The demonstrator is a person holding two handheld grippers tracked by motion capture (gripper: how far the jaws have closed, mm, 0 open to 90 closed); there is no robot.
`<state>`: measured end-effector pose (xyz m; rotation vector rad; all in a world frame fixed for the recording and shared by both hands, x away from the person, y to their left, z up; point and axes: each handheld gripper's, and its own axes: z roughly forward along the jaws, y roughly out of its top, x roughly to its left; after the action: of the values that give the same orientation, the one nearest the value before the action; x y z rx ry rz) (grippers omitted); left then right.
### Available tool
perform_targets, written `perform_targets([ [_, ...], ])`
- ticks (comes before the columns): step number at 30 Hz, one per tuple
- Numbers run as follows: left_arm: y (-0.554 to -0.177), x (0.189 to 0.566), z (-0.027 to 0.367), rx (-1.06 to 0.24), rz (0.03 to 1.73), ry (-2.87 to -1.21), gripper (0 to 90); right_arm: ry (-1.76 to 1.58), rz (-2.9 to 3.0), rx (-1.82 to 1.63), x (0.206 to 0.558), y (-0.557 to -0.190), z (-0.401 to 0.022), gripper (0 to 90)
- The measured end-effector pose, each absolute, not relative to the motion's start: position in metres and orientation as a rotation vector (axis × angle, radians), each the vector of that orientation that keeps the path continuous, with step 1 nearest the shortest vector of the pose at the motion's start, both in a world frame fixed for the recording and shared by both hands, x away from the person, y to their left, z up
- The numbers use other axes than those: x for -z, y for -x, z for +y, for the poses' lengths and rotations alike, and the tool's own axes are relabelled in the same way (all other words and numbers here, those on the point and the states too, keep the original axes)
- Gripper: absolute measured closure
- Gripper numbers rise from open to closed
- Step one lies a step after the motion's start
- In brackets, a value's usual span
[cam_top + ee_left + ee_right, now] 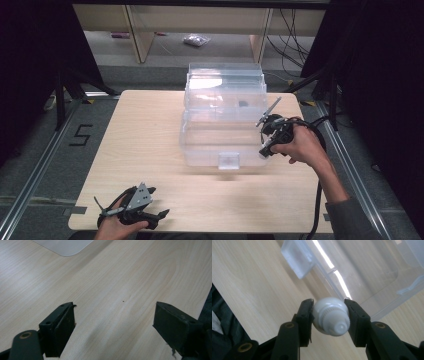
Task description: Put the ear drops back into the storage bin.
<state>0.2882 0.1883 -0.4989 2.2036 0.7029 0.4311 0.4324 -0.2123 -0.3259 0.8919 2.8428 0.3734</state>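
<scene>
A: Worktop [150, 150] noted first: pale wood, with a clear plastic box [222, 120] set at its middle. The box is open, its lid raised behind it, and a latch tab [228, 160] is seen at its front edge.

B: Step in hand?

A: A carry is judged to be under way. A white bulb-shaped object [331, 315] is pinched between the two pads of the right claw [329, 315], which is held at the box's right front corner [270, 140], above the worktop and just outside the wall.

B: And the left claw?

A: The left claw [115, 325] is spread wide, with nothing between its pads. It is parked low at the near left of the worktop [135, 207], well apart from the box.

B: What is called for next?

A: Probably the white object is to be brought over the rim and lowered inside before the pinch is let go. The rounded shape could slip, so a firm hold is advised until the floor of the box is met.

B: Anything hard to make out?

A: The object cannot be identified with certainty; a ribbed collar and a small nub are seen, nothing more. In the high view it is hidden by the hand. A small dark item [243, 104] inside the box is too small to name. The transparent walls are blurred by glare.
</scene>
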Motion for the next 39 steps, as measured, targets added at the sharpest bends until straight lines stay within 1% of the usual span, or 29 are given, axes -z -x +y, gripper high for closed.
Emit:
perform_targets([
  [6, -0.288, 0.499, 0.188, -0.431, 0.703, -2.205, 17.1, -0.883, 2.835, -0.378, 0.323, -0.444, -0.216, 60.2],
  [7, -0.288, 0.499, 0.188, -0.428, 0.704, -2.203, 17.1, -0.941, 2.829, -0.367, 0.323, -0.447, -0.217, 60.2],
  [20, -0.288, 0.499, 0.189, -0.431, 0.702, -2.206, 17.1, -0.999, 2.824, -0.343, 0.329, -0.469, -0.22, 60.2],
  [31, -0.288, 0.499, 0.188, -0.423, 0.7, -2.203, 17.1, -1.056, 2.824, -0.327, 0.341, -0.487, -0.22, 60.2],
  [39, -0.288, 0.499, 0.188, -0.422, 0.705, -2.197, 17.1, -1.093, 2.832, -0.301, 0.356, -0.503, -0.218, 60.2],
])
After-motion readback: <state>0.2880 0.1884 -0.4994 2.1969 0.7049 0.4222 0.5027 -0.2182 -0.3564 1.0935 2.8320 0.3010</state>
